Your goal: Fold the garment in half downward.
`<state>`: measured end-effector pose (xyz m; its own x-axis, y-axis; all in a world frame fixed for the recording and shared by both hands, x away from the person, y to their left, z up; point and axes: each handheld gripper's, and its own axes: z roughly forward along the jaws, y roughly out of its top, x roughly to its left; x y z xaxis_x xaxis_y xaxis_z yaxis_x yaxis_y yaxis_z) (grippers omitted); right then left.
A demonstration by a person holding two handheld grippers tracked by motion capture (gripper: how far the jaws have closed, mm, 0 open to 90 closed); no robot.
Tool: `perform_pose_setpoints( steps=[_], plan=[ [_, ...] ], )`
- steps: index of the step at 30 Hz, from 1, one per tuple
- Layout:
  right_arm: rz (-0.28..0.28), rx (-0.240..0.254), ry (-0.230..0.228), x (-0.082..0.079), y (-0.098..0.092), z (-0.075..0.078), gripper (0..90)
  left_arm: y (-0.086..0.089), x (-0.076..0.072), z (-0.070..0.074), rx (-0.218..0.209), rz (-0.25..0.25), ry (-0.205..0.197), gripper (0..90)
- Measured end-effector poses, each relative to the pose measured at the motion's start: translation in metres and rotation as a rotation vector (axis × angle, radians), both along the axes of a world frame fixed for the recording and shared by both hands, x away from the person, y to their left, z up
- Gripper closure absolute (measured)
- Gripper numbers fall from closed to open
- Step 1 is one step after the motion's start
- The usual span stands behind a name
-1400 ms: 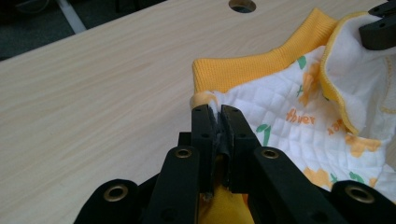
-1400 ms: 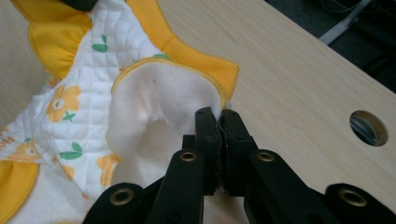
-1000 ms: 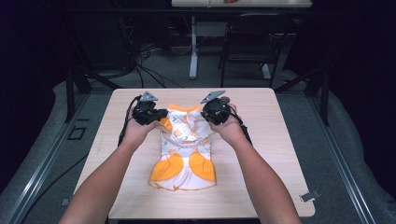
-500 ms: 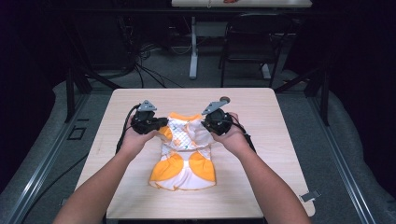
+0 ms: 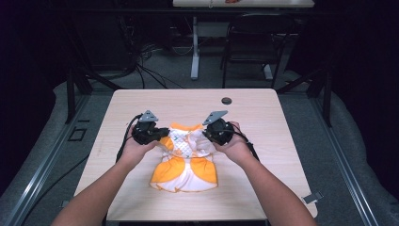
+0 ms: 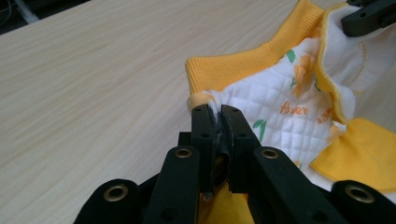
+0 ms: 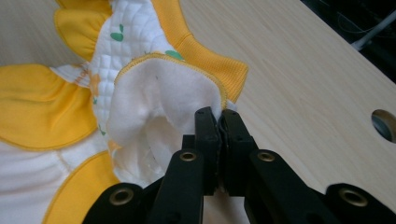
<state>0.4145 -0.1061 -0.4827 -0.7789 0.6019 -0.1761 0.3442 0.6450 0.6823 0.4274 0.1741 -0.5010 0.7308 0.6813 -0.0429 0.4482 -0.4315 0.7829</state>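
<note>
Garment [image 5: 186,162]: small quilted piece, white with orange panels and a ribbed orange band; lies near the middle of the tabletop [image 5: 263,117], its near part flat, its far part drawn up between the two hand-held grippers.
Print: green leaf marks and orange lettering on the white quilting, seen in the left gripper view; lettering too small to read in full.
Left hand-held gripper [image 6: 216,112]: clenched on the garment's left far corner; white quilted cloth and a fold of orange trim pinched between the jaws, just below the ribbed band [image 6: 252,58].
Right hand-held gripper [image 7: 218,114]: clenched on the garment's right far corner; the jaws grip the white lining at its orange-stitched edge, beside the ribbed band's end.
Gripper positions: in the high view the left one sits at the garment's far left and the right one at its far right, level with each other, each topped by a grey plate.
Hands: left hand [image 5: 136,148] and right hand [image 5: 235,146] reach in from the near edge, forearms angled inward.
Tabletop: pale wood grain; a round hole [image 5: 227,100] far of the right gripper.
Surroundings: dark floor with cables [image 5: 146,70] and a chair [image 5: 249,42] beyond the far edge.
</note>
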Motion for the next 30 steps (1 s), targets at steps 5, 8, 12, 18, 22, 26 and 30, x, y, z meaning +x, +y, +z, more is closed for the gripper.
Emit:
perform_pose_setpoints(
  steps=[5,8,12,18,22,26,30],
  plan=[
    [0.014,0.0,0.018,-0.009,0.0,-0.01,86.9,0.003,-0.009,-0.009,-0.004,-0.015,0.019,84.8],
    [0.024,-0.017,0.026,-0.013,0.0,-0.015,86.9,0.004,-0.013,-0.014,-0.013,-0.02,0.037,84.8],
    [0.023,0.005,0.04,-0.017,-0.003,-0.019,86.9,0.005,-0.019,-0.02,-0.022,-0.029,0.047,84.8],
    [0.024,0.03,0.056,-0.025,-0.006,-0.031,86.8,0.006,-0.027,-0.027,-0.034,-0.036,0.06,84.8],
    [0.026,0.041,0.064,-0.03,-0.008,-0.036,86.7,0.007,-0.035,-0.032,-0.042,-0.047,0.067,84.7],
    [0.025,0.062,0.084,-0.038,-0.01,-0.045,86.4,0.008,-0.042,-0.038,-0.029,-0.055,0.072,84.4],
    [0.023,0.083,0.097,-0.043,-0.011,-0.05,85.1,0.009,-0.047,-0.044,-0.039,-0.055,0.086,83.6]
  ],
)
